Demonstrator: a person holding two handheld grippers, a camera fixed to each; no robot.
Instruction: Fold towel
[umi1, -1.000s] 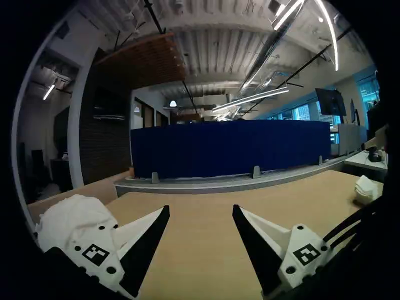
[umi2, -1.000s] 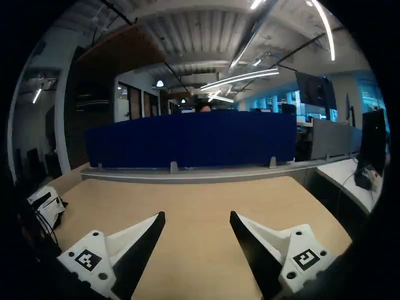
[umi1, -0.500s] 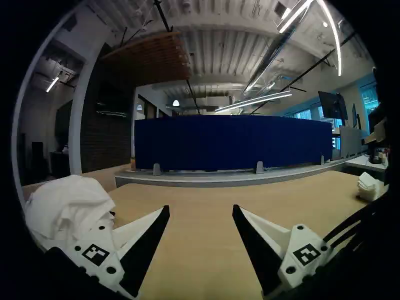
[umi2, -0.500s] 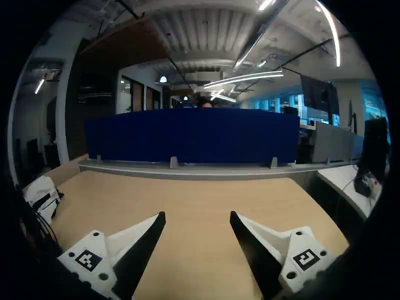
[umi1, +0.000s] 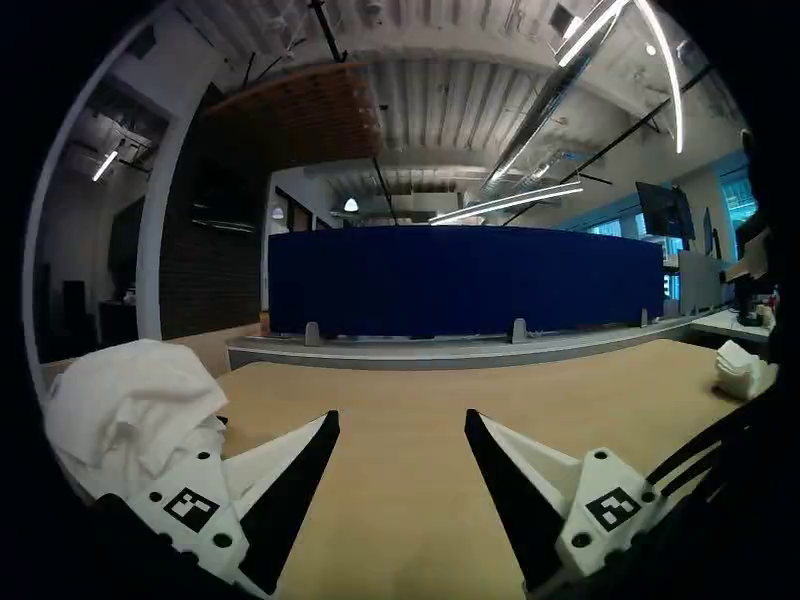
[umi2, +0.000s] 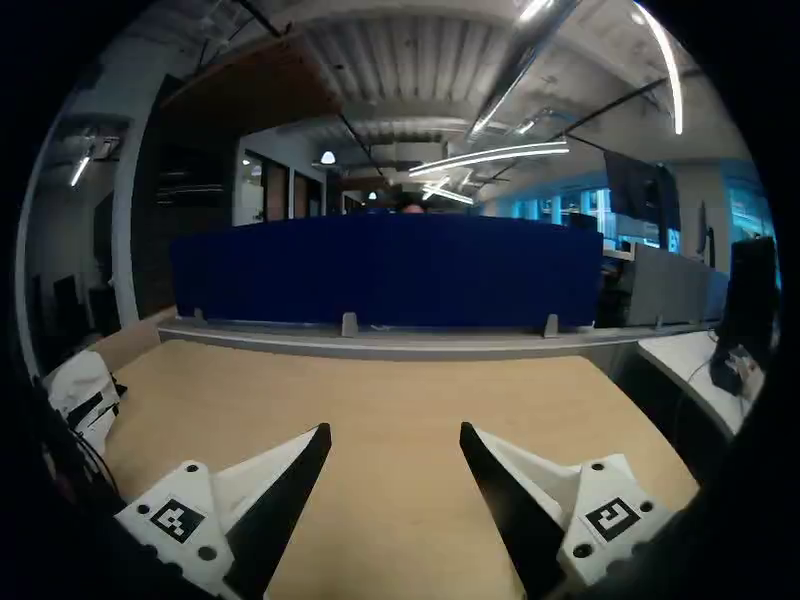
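A crumpled white towel (umi1: 130, 405) lies in a heap on the tan table (umi1: 400, 420), just left of my left gripper's left finger and partly hidden behind it. My left gripper (umi1: 400, 430) is open above the table with nothing between its fingers. In the right gripper view, my right gripper (umi2: 395, 440) is also open over bare tabletop (umi2: 400, 400). The left gripper (umi2: 82, 392), white with black cables, shows at the far left edge of that view.
A blue divider panel (umi1: 460, 280) on a grey rail stands along the table's far edge. A small white layered object (umi1: 738, 368) sits at the table's right end. Further desks with a monitor (umi2: 745, 290) stand beyond the right edge.
The left gripper view has shifted a little, so the towel now sits lower and nearer the left finger. The right gripper view is almost unchanged. Both grippers stay open.
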